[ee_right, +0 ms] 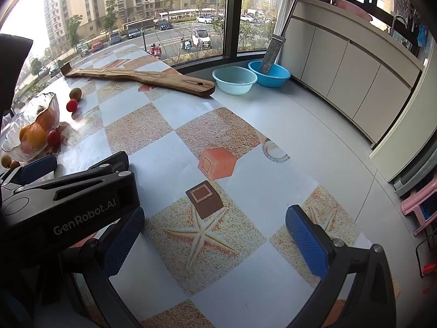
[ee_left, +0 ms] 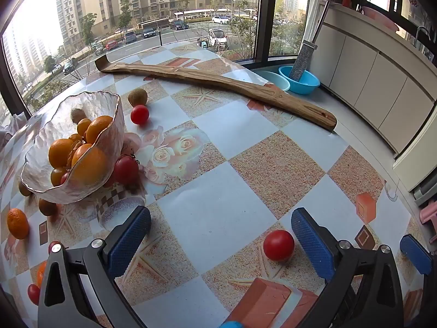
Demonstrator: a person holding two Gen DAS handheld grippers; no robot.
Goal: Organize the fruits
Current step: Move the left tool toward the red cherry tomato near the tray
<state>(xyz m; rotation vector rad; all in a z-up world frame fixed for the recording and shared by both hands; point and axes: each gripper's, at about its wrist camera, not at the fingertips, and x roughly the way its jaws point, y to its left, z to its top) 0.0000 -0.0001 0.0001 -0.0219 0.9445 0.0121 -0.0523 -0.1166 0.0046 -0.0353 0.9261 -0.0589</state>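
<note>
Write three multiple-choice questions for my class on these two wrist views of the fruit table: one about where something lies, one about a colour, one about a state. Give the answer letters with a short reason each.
1. Where does the tomato nearest the left gripper lie?
A. in the glass bowl
B. on the table, beside the inner face of its right finger
C. on the wooden board

2. What colour are the two plastic basins on the floor?
A. pink
B. white
C. blue

3. How does the right gripper stand?
A. open, holding nothing
B. shut on an orange
C. shut on a kiwi

Answers:
B: the tomato sits on the tablecloth, away from the glass bowl and the wooden board.
C: the lighter basin and the deeper basin are both blue.
A: only tablecloth shows between its spread fingers.
</note>
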